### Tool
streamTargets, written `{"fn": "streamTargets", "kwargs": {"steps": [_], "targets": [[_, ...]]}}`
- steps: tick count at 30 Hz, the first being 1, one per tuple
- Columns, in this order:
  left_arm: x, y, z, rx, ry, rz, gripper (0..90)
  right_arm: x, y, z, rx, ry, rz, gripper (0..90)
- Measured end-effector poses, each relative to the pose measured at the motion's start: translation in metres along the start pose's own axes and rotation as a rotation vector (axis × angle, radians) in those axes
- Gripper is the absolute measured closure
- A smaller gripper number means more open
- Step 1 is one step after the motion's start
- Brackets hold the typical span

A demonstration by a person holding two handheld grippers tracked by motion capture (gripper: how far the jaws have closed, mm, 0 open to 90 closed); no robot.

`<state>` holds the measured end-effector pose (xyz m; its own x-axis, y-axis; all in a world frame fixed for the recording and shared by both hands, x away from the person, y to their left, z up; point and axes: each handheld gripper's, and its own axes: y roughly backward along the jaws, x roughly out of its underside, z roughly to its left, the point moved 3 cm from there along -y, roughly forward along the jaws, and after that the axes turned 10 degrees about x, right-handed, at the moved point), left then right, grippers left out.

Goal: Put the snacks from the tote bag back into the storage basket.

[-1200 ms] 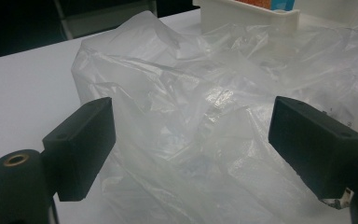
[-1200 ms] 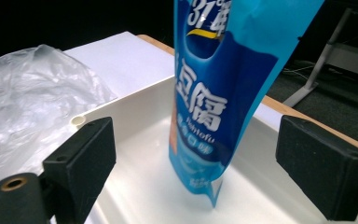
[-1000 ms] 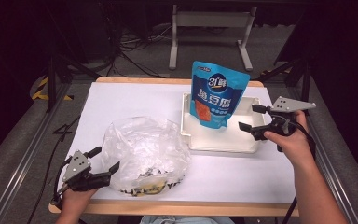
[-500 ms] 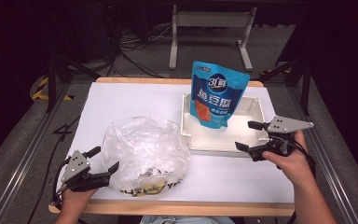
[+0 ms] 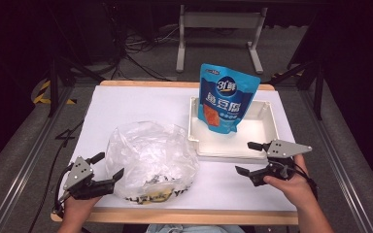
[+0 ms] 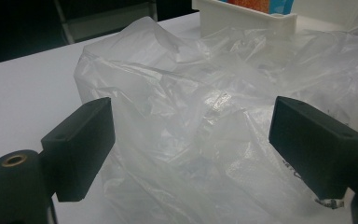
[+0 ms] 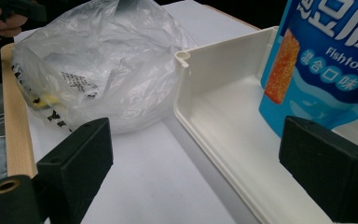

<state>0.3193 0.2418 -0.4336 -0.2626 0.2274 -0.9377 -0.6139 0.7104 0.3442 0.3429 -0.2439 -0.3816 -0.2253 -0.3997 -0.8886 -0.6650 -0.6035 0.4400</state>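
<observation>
1. contents of the clear plastic bag (image 5: 150, 162) are hard to make out; it lies just left of the white tray (image 5: 270, 127).
2. left hand-held gripper (image 5: 108, 167) released beside the bag.
3. right hand-held gripper (image 5: 246, 158) released over bare desk (image 5: 126, 104), just before the tray.

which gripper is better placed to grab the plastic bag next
Left, probably. The left gripper is open with its jaws right at the near left side of the clear plastic bag, which sits between them in the left gripper view. The right gripper, also open, sits apart by the white tray.
</observation>
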Motion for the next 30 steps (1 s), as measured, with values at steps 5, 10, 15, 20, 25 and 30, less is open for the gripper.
{"fn": "streamTargets", "kwargs": {"steps": [5,10,15,20,25,30], "targets": [[0.000,0.000,0.001,0.002,0.000,0.002,14.9,0.016,-0.008,0.006,0.002,0.001,0.011,10.7],[0.001,0.000,0.002,0.007,-0.003,0.003,14.8,0.030,-0.016,0.009,0.005,-0.014,0.023,10.3],[0.001,0.001,0.002,0.016,0.002,-0.006,14.3,0.045,-0.026,0.009,0.002,-0.045,0.037,8.5],[0.000,0.001,0.002,0.018,0.001,-0.008,12.0,0.057,-0.033,0.004,0.030,-0.065,0.062,6.6],[0.000,0.000,0.001,0.034,0.008,-0.001,10.0,0.063,-0.035,0.001,0.065,-0.091,0.084,5.6],[-0.001,-0.001,0.002,0.043,0.017,0.002,6.6,0.069,-0.039,0.000,0.078,-0.089,0.111,5.6]]}}
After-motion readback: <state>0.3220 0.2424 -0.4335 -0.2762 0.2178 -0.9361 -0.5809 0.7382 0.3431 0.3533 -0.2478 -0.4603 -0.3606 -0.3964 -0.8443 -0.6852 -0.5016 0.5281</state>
